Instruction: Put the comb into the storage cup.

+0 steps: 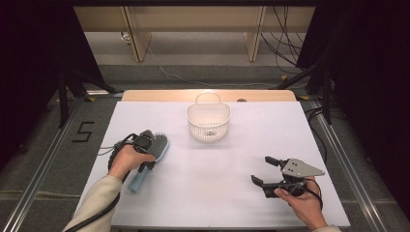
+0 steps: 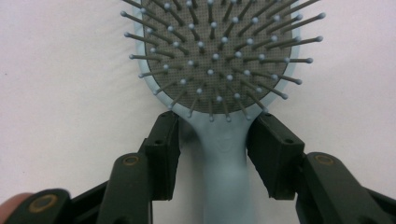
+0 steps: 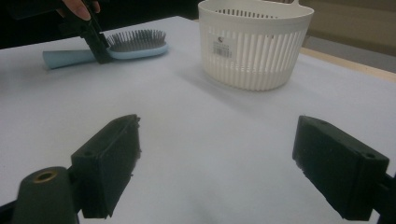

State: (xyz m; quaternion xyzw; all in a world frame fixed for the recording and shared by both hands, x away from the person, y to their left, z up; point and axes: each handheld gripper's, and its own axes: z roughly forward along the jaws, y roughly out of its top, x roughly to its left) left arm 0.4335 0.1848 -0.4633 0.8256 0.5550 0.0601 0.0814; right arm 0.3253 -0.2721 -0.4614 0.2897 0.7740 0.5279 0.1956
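A light blue hairbrush [image 1: 158,145] lies bristles up on the white table [image 1: 217,183], at the left. My left gripper [image 1: 146,162] points down over its neck. The two black jaws stand on either side of the handle [image 2: 224,163], just below the bristle pad, the right pad at its edge and a thin shadowed gap at the left pad. In the right gripper view the brush [image 3: 135,45] and the left gripper's fingers [image 3: 95,39] show far off. My right gripper [image 1: 261,169] rests low at the table's front right, jaws wide open [image 3: 215,163] with nothing between them.
A white slotted basket [image 1: 208,128] with a loop handle stands at the table's back middle, and it is also in the right gripper view as the basket [image 3: 254,51]. A wooden strip borders the table's far edge. Cables trail on the floor behind.
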